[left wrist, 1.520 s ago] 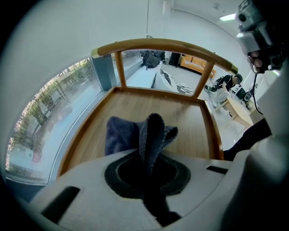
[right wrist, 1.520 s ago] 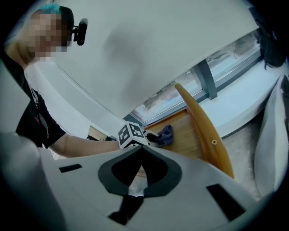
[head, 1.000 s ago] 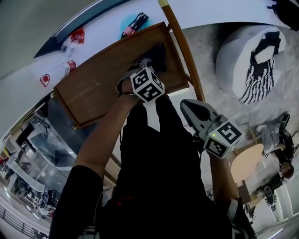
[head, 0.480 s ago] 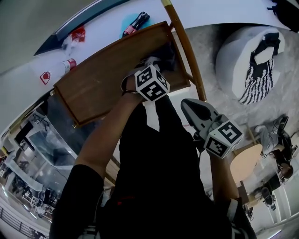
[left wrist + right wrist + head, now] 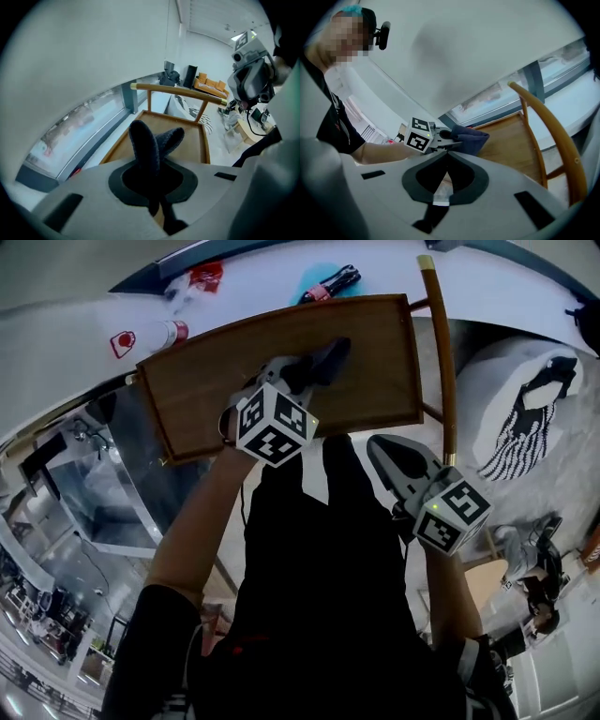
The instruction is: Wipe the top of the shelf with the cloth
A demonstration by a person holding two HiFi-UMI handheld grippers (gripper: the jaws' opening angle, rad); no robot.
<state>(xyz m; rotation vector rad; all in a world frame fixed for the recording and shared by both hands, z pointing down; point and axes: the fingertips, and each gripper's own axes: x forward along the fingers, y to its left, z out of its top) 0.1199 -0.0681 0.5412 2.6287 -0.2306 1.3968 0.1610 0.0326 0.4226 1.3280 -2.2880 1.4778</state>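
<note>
Cloth (image 5: 325, 359) sits on the shelf (image 5: 197, 399) top, pinched tight in the left gripper (image 5: 298, 373). It pokes out past the jaws, away from the person. The shelf runs long side to side. The right gripper (image 5: 382, 448) is pressed together, empty, off the shelf's front edge.

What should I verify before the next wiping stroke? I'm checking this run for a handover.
1. The dark blue cloth is clamped in the left gripper: ok.
2. The cloth is over the brown wooden shelf top: ok.
3. The cloth is pressed flat against the wood: cannot tell.
4. The right gripper is shut, empty and off the shelf: ok.
5. The curved wooden rail is apart from the cloth: ok.
</note>
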